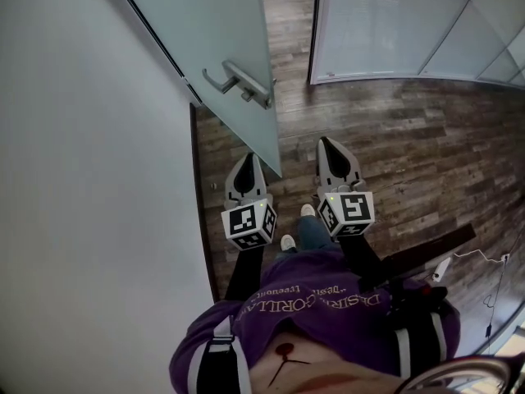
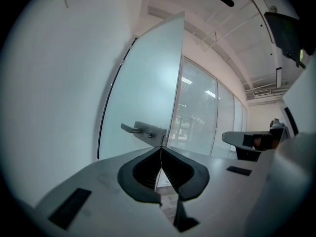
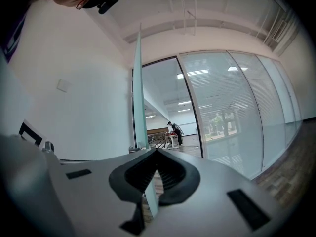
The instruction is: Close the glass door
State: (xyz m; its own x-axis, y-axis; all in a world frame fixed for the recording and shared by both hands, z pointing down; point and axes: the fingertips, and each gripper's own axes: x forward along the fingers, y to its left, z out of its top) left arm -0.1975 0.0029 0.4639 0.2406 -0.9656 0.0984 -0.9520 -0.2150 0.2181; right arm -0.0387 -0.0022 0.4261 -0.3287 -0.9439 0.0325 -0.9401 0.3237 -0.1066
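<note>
Head view, wood floor, open glass door

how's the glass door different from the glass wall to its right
The glass door stands swung open at an angle; the glass wall is a fixed run of panels. The door carries a metal lever handle; the wall shows none. The door's face is plain; the wall has fine horizontal lines. Both are pale, frosted-looking glass reaching the wood floor.

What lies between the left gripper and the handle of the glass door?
Nothing stands there. In the left gripper view, the shut left gripper points at the door handle with only bare air between them.
</note>
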